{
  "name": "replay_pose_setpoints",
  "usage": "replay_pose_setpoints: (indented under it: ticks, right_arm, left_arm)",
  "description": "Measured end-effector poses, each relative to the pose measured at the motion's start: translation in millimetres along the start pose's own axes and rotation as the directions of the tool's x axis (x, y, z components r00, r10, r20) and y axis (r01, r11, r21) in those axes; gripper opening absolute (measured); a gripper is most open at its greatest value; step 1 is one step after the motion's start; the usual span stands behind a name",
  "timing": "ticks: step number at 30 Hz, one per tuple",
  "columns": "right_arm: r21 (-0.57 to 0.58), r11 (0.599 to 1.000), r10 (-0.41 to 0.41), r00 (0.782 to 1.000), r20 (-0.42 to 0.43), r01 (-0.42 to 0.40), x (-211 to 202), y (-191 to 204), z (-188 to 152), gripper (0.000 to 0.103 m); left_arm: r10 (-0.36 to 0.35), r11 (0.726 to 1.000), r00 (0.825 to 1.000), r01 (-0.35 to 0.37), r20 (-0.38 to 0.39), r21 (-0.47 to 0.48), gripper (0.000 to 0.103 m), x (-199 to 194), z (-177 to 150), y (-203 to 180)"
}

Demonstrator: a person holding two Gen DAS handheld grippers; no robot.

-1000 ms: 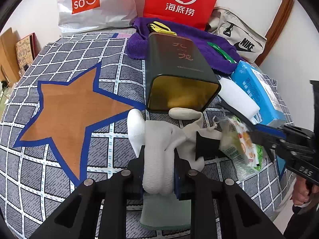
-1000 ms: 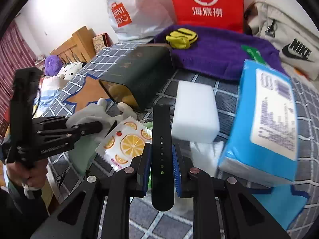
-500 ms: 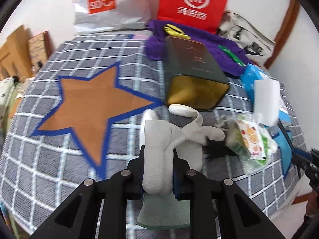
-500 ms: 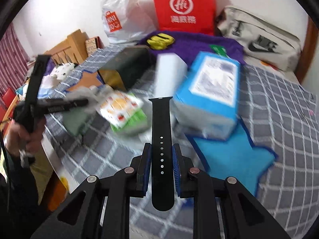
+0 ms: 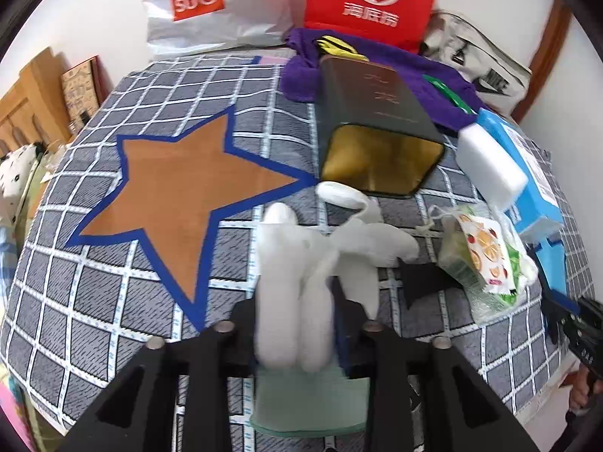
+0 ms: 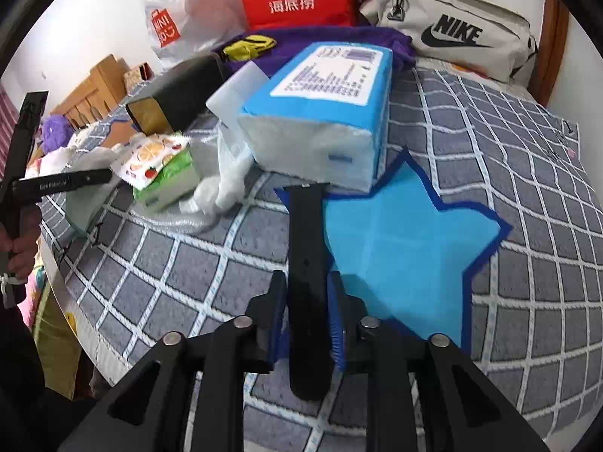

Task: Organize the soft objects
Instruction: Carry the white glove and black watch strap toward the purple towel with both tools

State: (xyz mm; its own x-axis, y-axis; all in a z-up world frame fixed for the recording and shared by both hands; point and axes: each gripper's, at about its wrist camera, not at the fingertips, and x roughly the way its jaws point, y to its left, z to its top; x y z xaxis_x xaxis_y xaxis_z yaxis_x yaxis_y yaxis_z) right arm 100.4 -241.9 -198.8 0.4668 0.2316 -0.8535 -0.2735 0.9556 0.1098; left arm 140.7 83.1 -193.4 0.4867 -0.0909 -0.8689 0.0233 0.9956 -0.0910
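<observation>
Soft objects on a checked cover (image 5: 75, 301), listed from largest to smallest. At upper centre of the right-wrist view we see a blue tissue pack (image 6: 320, 113). To its left, a dark tin (image 5: 373, 120) lies on its side with its open mouth toward the camera. Below the pack is a blue star patch (image 6: 407, 248).

A white glove (image 5: 279, 263) sits at lower centre of the left-wrist view, over a folded green cloth (image 5: 309, 403). The left hand-held gripper (image 5: 294, 301) straddles the glove. Its jaws are opening, and the squeeze seen a second ago appears gone.

A black watch strap (image 6: 307, 233) stands between the jaws of the right hand-held gripper (image 6: 306, 278), which are also opening. The pads seem just clear of the strap. A second ago the strap was beside the white sponge; its far end now reaches the blue star's edge.

We judge that both items are being released. The strap has been moved away from the pile, and the glove is being laid on the cloth.
</observation>
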Motion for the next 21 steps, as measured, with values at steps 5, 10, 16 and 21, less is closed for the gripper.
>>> replay_pose_setpoints:
  ticks: [5, 10, 16, 21]
  right_arm:
    - [-0.026, 1.0, -0.012, 0.999, 0.039, 0.013, 8.1, 7.9, 6.1, 0.035]
    - [-0.047, 0.997, -0.064, 0.995, 0.077, 0.068, 13.5, 13.2, 9.3, 0.021]
    - [-0.018, 1.0, -0.024, 0.997, 0.07, 0.026, 3.7, 7.7, 14.4, 0.02]
    - [-0.019, 1.0, -0.004, 0.994, 0.107, 0.006, -17.7, 11.9, 18.9, 0.02]
  left_arm:
    - [0.039, 0.998, 0.999, -0.039, 0.002, 0.042, 0.062, 7.0, 1.0, -11.3]
    - [0.051, 0.997, 0.998, -0.053, 0.04, 0.056, 0.063, 11.0, 3.5, -15.2]
    - [0.023, 0.996, 0.999, -0.026, 0.043, 0.086, 0.015, 5.8, 7.2, -19.3]
    - [0.002, 0.999, 0.999, -0.004, 0.046, 0.046, 0.015, -7.6, 10.3, -14.1]
